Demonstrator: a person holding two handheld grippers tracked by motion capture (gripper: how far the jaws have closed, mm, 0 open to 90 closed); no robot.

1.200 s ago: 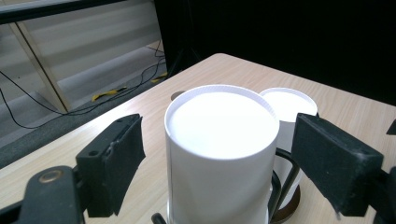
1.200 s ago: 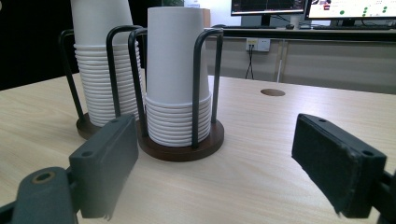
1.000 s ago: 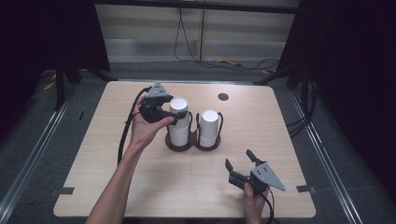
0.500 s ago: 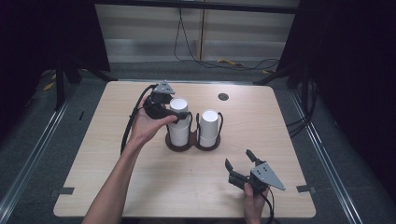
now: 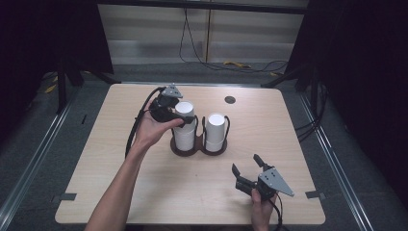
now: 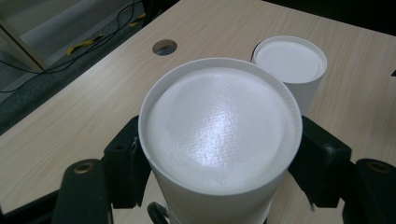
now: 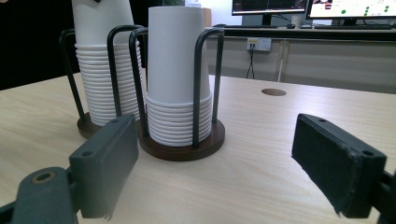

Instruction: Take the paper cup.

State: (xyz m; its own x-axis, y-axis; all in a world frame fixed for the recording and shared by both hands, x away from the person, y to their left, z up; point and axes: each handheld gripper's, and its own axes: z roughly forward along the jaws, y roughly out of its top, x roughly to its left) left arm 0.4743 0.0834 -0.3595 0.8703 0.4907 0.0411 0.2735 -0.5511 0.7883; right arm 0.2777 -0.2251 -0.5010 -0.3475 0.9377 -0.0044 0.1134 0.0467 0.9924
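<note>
With the left hand-held gripper clamped around the top white upturned paper cup of the left stack in the dark wire-and-wood cup holder mid-tabletop, nested cups may lift together or the thin wall crumple, while the right hand-held gripper waits wide open.

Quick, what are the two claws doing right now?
Left claw: shut on the top cup of the taller stack in the holder.
Right claw: open, holding nothing, low over the table, facing the shorter cup stack.
</note>
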